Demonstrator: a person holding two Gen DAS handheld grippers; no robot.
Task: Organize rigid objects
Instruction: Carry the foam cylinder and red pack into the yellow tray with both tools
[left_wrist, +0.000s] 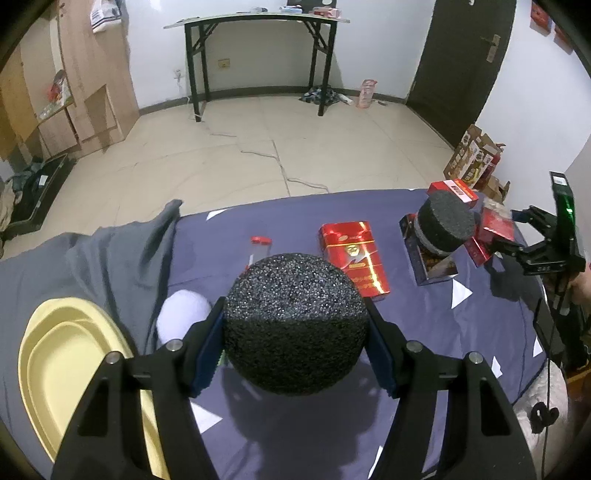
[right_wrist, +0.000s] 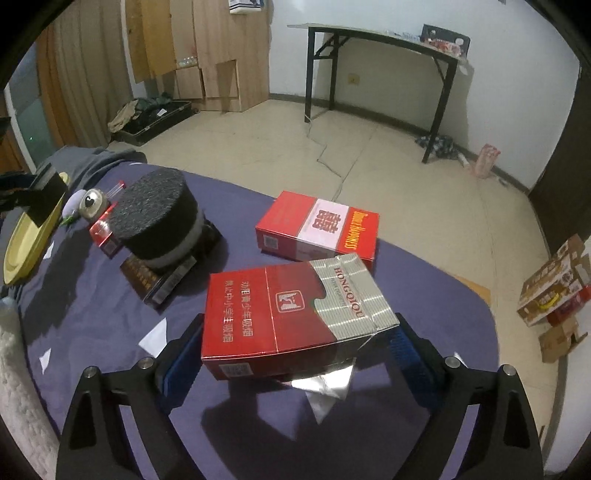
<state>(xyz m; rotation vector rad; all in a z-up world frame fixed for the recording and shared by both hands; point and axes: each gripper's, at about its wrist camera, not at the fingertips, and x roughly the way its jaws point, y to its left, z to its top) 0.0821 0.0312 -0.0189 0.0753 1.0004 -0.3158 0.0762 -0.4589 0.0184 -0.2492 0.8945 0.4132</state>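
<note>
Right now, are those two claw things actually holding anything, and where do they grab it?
The left gripper clamps a black foam puck by its round sides. The right gripper straddles a red box, but its pads look apart from it, so nothing is held there.

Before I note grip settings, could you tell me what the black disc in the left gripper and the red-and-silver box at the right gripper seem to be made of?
Black disc: probably coarse foam, matte, with a speckled porous surface. Red-and-silver box: likely thin printed cardboard, glossy, with sharp folded edges.

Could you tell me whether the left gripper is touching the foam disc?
Touching: the left wrist view shows both pads of the left gripper pressed against the foam disc's sides.
</note>
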